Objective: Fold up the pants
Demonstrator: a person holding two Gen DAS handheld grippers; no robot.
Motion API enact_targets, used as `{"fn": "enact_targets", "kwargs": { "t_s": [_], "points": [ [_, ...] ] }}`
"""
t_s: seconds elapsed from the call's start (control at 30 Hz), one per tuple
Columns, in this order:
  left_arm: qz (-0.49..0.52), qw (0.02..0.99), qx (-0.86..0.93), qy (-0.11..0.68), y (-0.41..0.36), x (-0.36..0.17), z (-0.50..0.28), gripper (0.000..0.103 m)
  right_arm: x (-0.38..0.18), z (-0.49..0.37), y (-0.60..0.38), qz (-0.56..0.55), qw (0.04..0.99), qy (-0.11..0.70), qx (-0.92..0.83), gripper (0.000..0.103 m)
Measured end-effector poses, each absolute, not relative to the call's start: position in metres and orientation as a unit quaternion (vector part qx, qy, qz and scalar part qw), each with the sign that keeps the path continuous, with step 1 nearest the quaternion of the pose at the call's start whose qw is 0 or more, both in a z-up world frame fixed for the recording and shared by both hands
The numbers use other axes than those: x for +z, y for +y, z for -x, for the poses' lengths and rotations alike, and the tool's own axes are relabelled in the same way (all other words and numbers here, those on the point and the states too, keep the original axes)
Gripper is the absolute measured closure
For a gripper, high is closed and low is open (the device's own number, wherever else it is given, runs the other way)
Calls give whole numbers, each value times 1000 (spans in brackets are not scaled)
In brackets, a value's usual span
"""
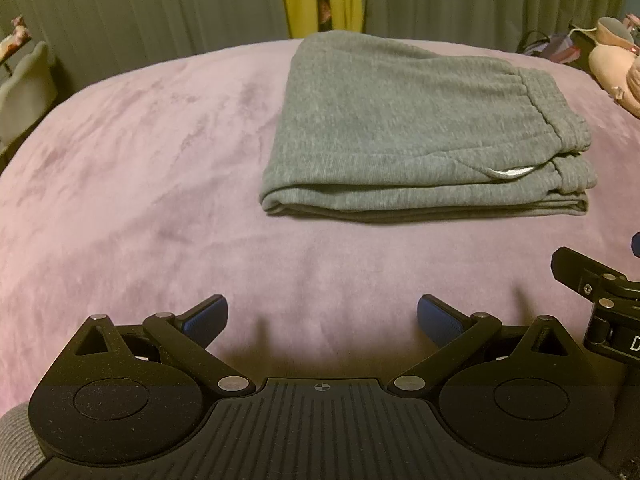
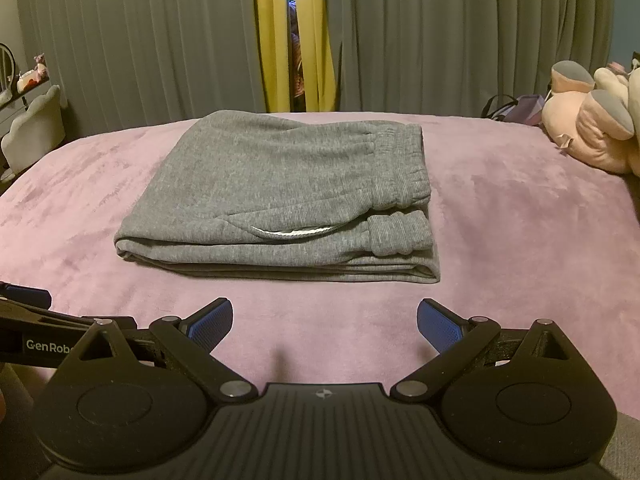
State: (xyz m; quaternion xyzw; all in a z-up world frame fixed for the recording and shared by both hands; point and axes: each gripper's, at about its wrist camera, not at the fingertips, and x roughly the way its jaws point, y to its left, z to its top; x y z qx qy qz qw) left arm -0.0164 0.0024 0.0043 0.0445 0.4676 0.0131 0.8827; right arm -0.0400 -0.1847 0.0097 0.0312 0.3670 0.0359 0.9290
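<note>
- The bed [image 2: 520,240], under a mauve plush cover, carries everything; grey curtains [image 2: 140,40] with a yellow one [image 2: 272,40] at the gap hang beyond its far edge.
- The grey sweatpants [image 2: 276,200] lie near the middle of the bed, closer to the far edge than the near one, already folded into a squarish stack of several layers. The elastic waistband [image 2: 404,168] runs along the right side, a pocket opening [image 2: 296,233] with pale lining shows on the near face, and the rounded fold sits at the left.
- By the look of it the folding is all but done; at most a final squaring or flattening remains.
- The fabric looks like soft, thick knit fleece: light, limp, not slippery against plush, not fragile. It would likely sag if lifted by one point, so a pinch through all layers at the near corners, one each side, should keep the stack together.
- A pink plush toy [image 2: 584,128] rests at the bed's far right corner, well apart from the pants.
- The left tool [image 1: 322,316] hovers over the near edge, fingers spread wide, grasping nothing.
- The right tool [image 2: 324,318] sits just beside it, likewise spread and carrying nothing; neither touches the pants.
</note>
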Motion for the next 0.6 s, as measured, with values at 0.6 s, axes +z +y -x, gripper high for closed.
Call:
{"fn": "enact_targets", "kwargs": {
  "t_s": [0.6],
  "points": [
    [-42,882,12,469,4,4,16,0,9,40,-185,-33,929,368,38,4]
  ]
}}
